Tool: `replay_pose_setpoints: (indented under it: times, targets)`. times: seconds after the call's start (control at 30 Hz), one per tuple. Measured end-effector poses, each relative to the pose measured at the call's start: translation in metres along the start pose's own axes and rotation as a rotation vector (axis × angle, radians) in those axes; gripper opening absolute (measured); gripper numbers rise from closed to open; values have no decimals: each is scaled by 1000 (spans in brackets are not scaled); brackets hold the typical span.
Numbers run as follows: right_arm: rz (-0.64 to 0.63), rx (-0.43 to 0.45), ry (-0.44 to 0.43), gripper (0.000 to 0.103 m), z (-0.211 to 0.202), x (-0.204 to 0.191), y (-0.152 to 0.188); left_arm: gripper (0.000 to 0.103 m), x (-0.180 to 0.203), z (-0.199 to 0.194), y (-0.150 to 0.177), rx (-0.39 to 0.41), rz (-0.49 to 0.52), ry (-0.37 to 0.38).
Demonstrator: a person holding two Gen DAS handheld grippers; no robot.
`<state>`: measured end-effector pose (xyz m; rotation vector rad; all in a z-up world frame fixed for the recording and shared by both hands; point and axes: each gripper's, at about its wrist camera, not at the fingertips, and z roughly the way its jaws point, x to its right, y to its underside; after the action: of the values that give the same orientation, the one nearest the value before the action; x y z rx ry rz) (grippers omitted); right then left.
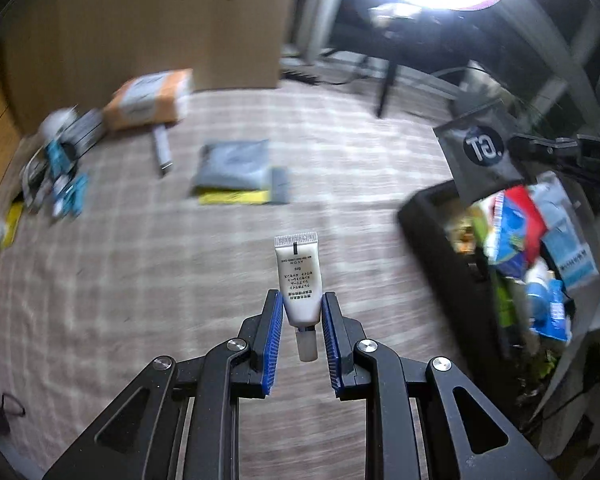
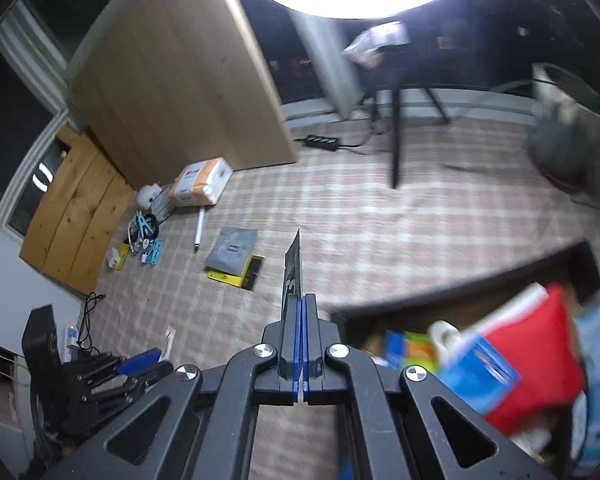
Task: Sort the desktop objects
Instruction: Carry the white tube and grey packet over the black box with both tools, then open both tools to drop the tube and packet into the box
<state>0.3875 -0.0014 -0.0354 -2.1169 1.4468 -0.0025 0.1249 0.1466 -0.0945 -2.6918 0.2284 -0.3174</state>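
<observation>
Left gripper [image 1: 301,312] is clamped on a little white tube [image 1: 299,278], Japanese print; right gripper [image 2: 301,300] pinches a black "GT." sachet [image 1: 478,152] edge-on.

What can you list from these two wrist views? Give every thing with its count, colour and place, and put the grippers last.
Small tube: one, white with dark print, clamped in the left gripper, cap toward the camera.
Flat sachet: one, black with a round logo, pinched in the right gripper.
Storage bin: one, black, on the right, full of mixed packets.
Grey pouch: one, on the checked rug, lying on a yellow box.
Tissue pack: one, orange and white, by the wooden panel.
Pen: one, white, beside the tissue pack.
Blue clips: several, in the clutter on the left.
Left gripper: shut on the tube.
Right gripper: shut on the sachet.
</observation>
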Motion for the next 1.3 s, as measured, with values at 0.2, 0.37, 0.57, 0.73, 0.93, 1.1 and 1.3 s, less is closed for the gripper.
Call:
replay_pose_setpoints:
  times: [0.2,0.37,0.57,0.73,0.93,1.1,1.3]
  targets:
    - [95,63,61,0,-58,54,33,22,71,4,-16,6,120,64]
    - [189,97,111,0,-95,99,60,22,129,12,-21,-2,213,120]
    - [284,123,156,0,-125,141,91,22,191,21,-23,-15,310,169]
    - [342,141,176,0,-141,164,110,22,237,27,-23,-19,372,202]
    - [362,155,183,0,-152,176,117,22,272,29,-25,-18,411,223]
    - [364,156,186,1,-155,179,117,22,285,27,-28,-9,424,227]
    - [362,154,185,1,-154,178,115,22,292,25,-32,0,437,233]
